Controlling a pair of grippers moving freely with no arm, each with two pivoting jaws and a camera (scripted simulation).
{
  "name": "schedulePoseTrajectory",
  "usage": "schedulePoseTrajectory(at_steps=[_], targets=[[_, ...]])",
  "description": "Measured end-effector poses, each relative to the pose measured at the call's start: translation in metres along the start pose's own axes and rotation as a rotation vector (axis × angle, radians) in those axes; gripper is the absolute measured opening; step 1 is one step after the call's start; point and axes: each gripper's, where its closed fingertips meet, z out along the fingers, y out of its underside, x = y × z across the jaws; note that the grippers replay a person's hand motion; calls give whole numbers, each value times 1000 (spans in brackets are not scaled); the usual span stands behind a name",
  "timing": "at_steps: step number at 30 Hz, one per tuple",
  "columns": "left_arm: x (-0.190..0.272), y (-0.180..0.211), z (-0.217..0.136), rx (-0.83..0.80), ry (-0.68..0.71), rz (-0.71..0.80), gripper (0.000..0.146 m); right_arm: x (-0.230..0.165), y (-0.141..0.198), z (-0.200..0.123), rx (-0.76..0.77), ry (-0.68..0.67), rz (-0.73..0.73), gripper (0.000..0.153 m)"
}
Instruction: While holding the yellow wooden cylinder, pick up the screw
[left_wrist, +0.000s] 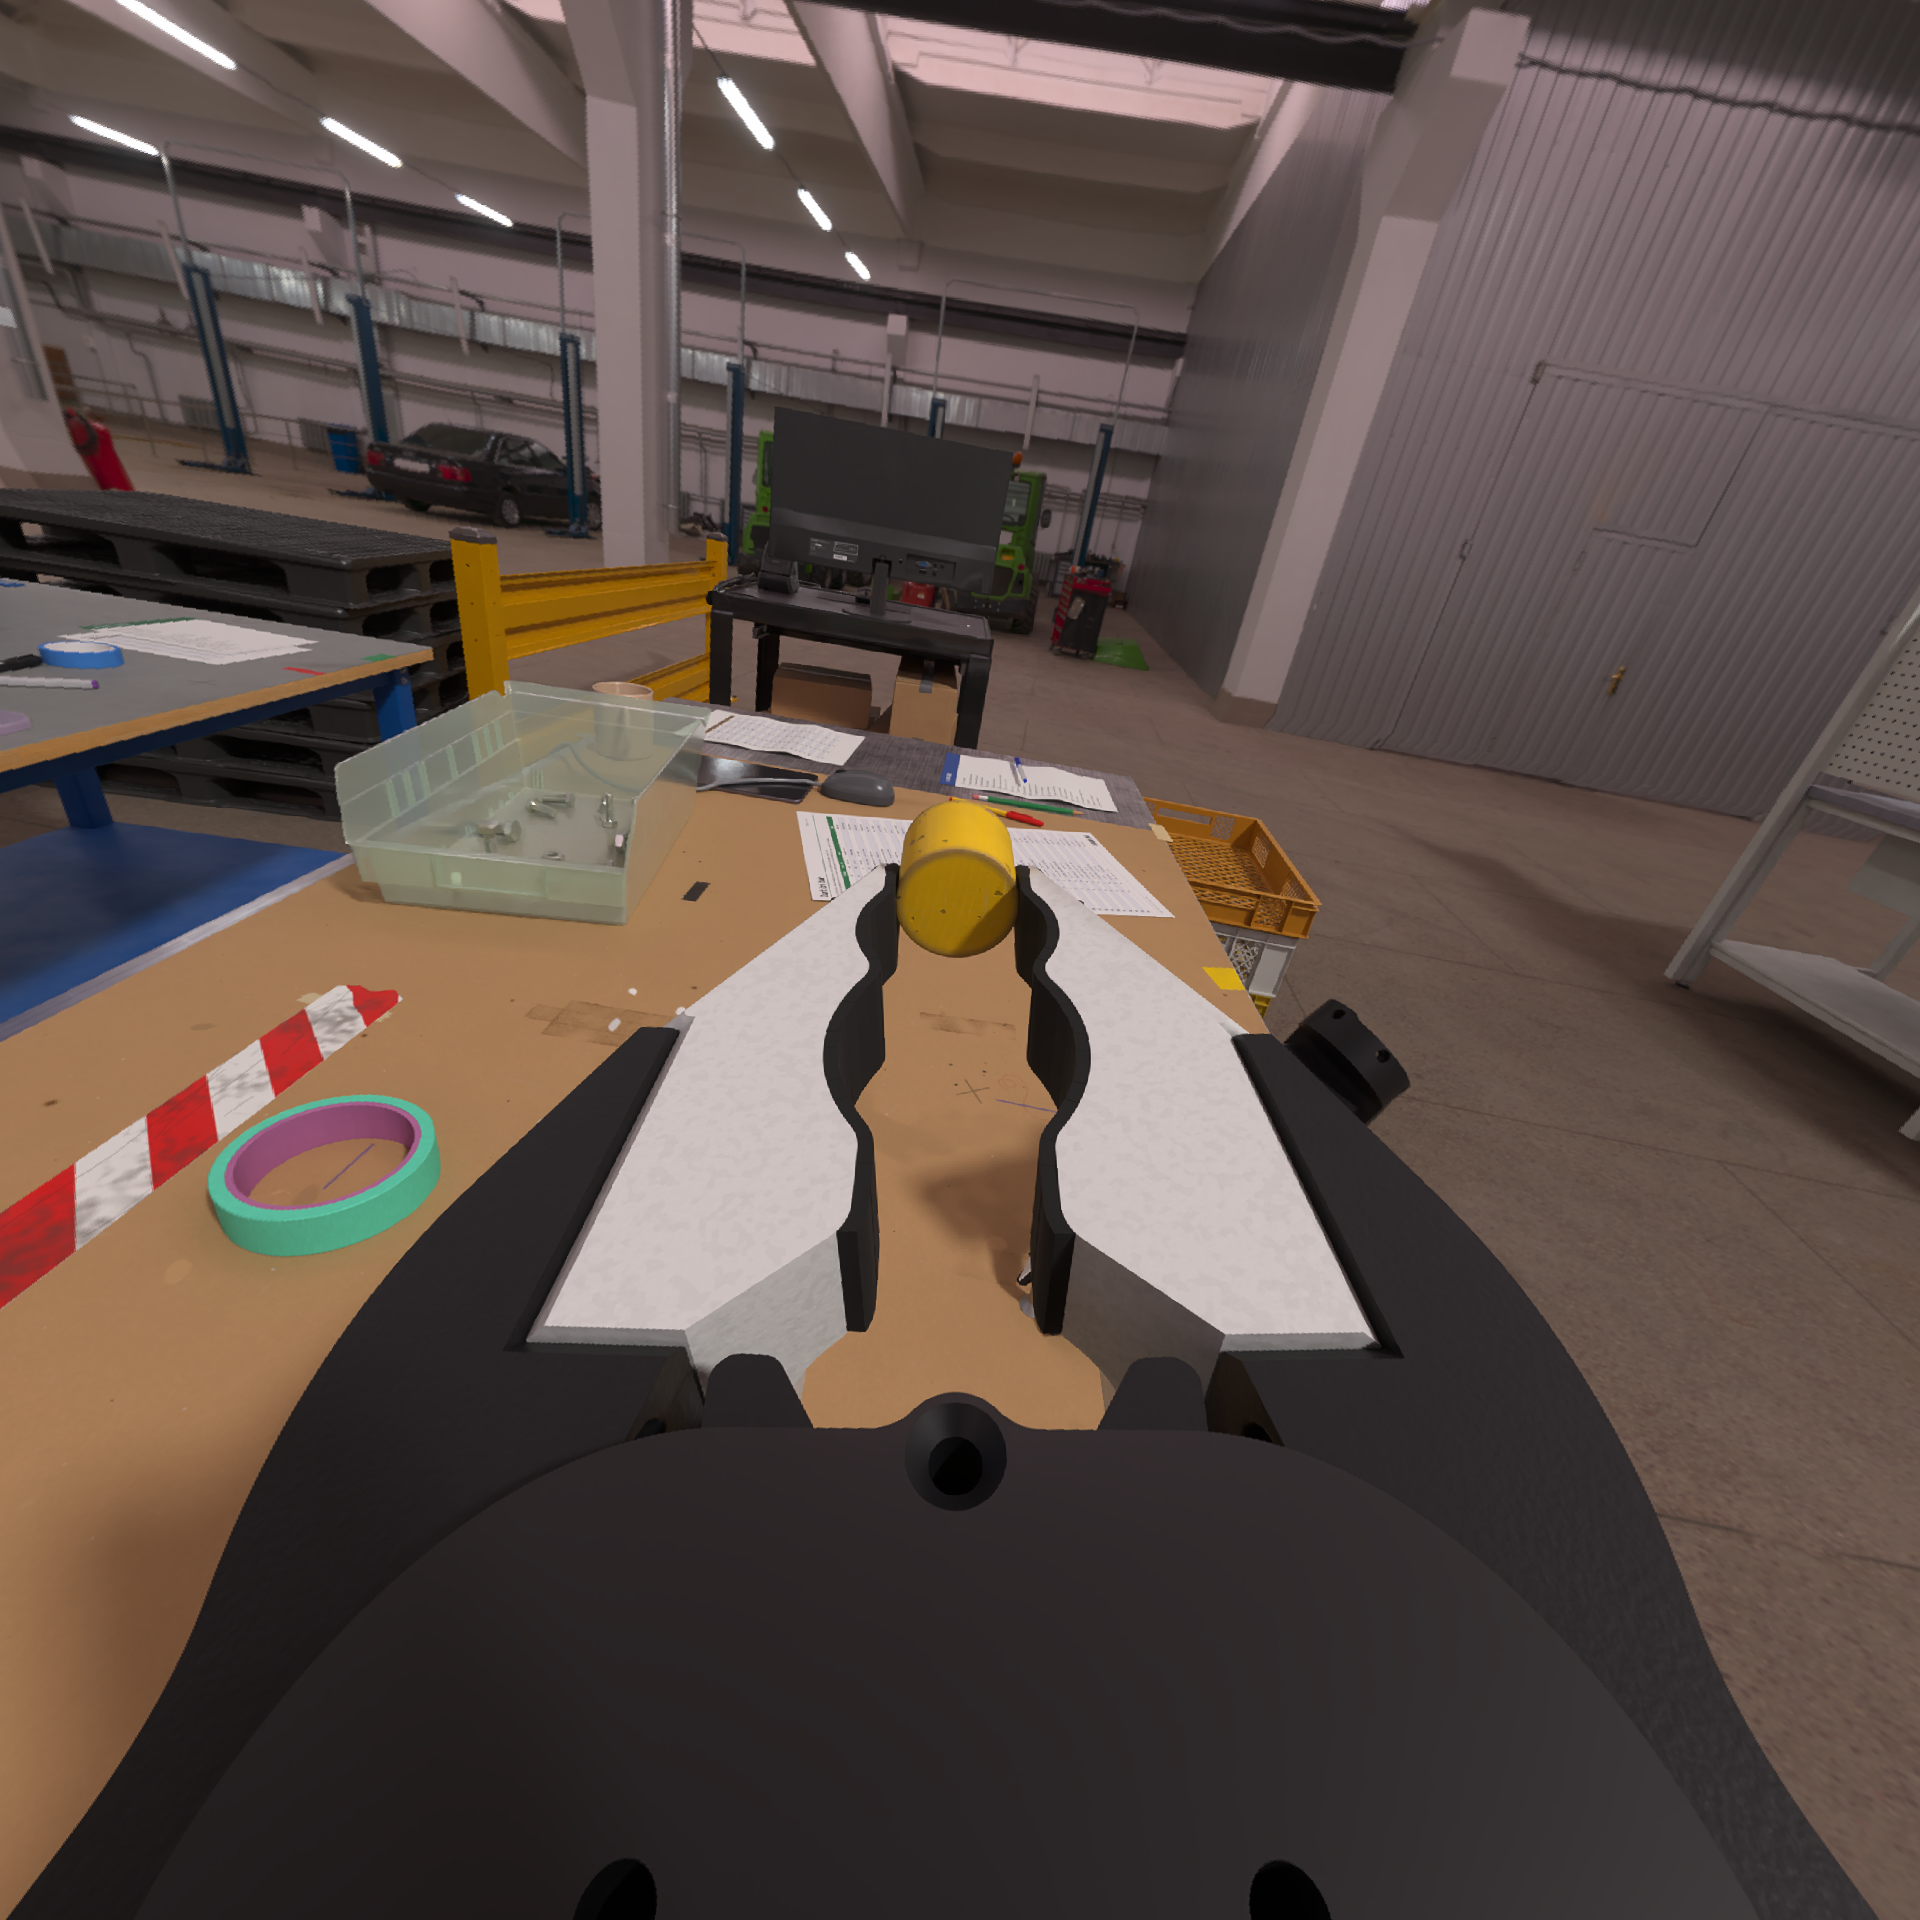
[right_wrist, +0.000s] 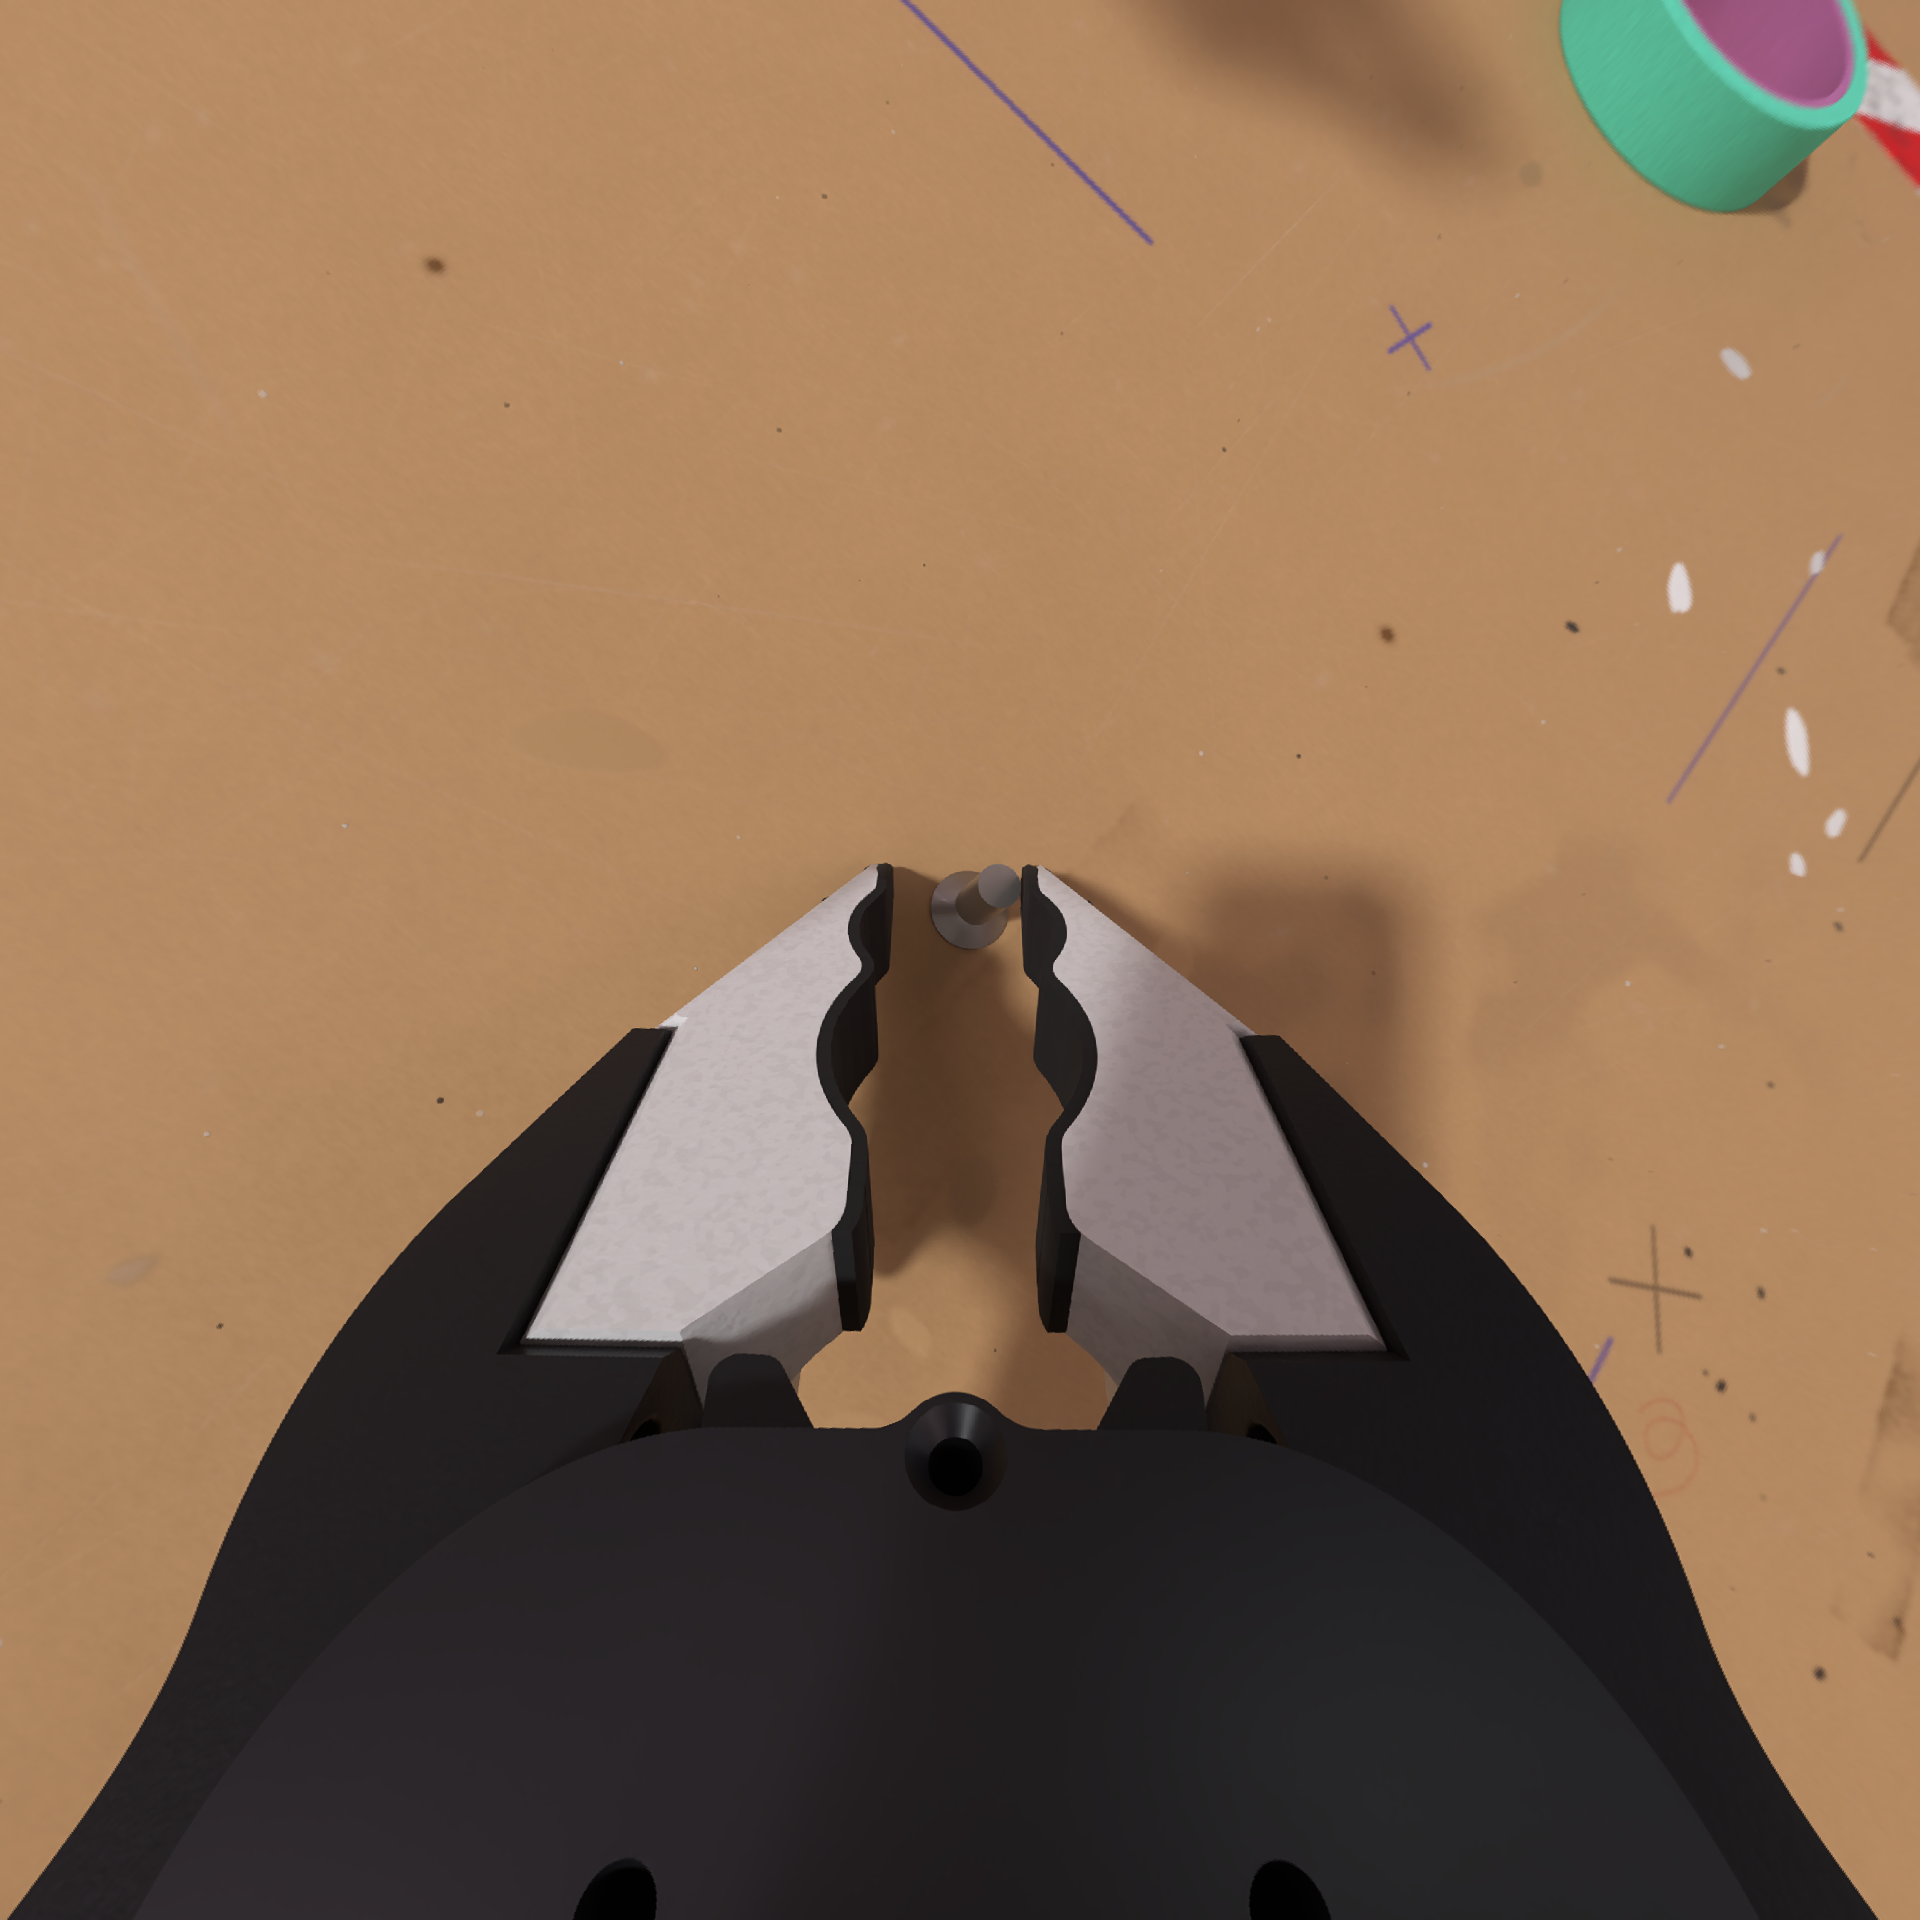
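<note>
My left gripper is shut on the yellow wooden cylinder. It holds the cylinder at its fingertips, above the brown tabletop. My right gripper points straight down at the tabletop. Its jaws stand apart around the small grey screw. The screw stands on its flat head with the shaft up, close to the right fingertip. A gap shows on the left side of the screw.
A green tape roll lies left of my left gripper and shows at the top right of the right wrist view. A clear bin holding bolts, papers, an orange crate and a red-white tape strip are around.
</note>
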Motion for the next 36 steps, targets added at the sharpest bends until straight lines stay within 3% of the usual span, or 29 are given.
schedulePoseTrajectory(at_steps=[9,15,20,24,30,36], targets=[[1,-1,-1,3,3,-4,21,-1,1,2,20,-36,30,17],[3,-1,0,-2,10,-5,21,5,2,1,-59,-132,111,8],[5,-2,-1,-1,15,4,21,13,-14,-8,-21,-196,182,8],[5,-3,-2,3,12,7,21,18,-37,-11,35,-388,404,8],[6,-2,-1,-1,10,8,21,32,-99,15,134,-741,917,8],[11,-5,-2,9,26,9,21,-2,-118,51,-39,-1032,1209,8]])
